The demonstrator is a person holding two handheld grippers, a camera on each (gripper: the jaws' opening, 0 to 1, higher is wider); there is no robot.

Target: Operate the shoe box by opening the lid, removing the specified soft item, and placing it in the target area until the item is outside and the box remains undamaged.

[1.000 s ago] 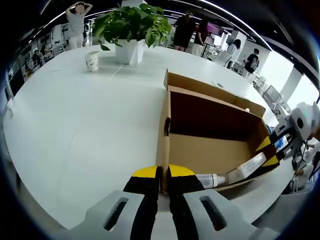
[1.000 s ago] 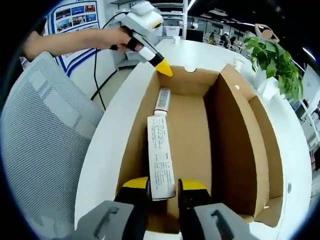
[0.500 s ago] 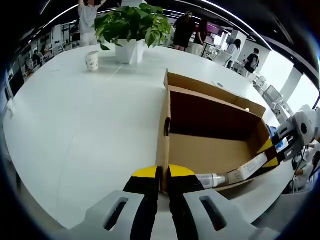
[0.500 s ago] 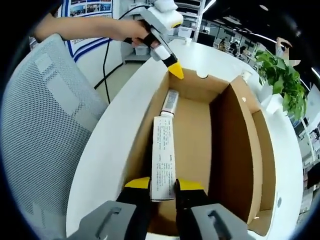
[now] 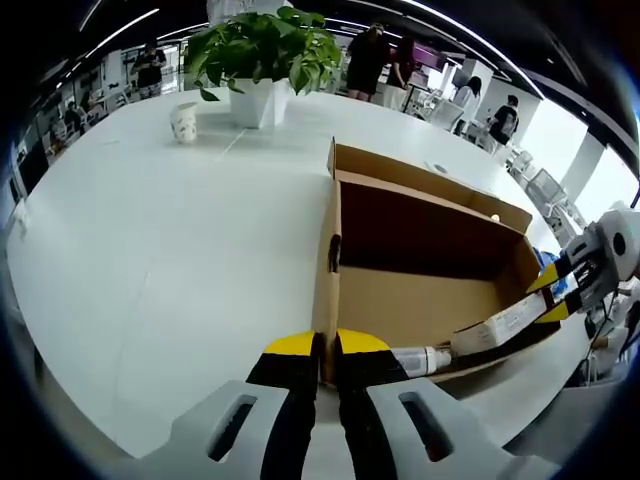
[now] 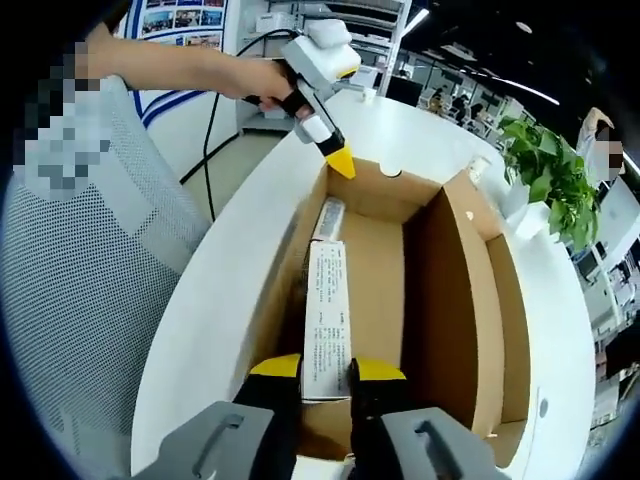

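Note:
An open brown cardboard shoe box [image 5: 420,235] lies on the white table, its lid folded back along the far side. My left gripper [image 5: 326,347] is shut on the box's near end wall. Inside lies a white soft tube [image 5: 490,330], cap toward me, and the right gripper [image 5: 552,295] holds its flat end up over the far end of the box. In the right gripper view, my right gripper [image 6: 325,368] is shut on the tube [image 6: 326,310], which slopes down into the box [image 6: 450,290]. The left gripper [image 6: 337,160], held by a hand, clamps the opposite wall.
A potted plant [image 5: 265,50] and a paper cup [image 5: 184,121] stand at the far side of the table [image 5: 150,260]. A grey mesh chair [image 6: 70,300] stands close to the table edge beside the box. Several people stand in the background.
The right gripper has risen a little with the tube's flat end, so the tube now slopes more steeply. The left gripper and the box have not moved.

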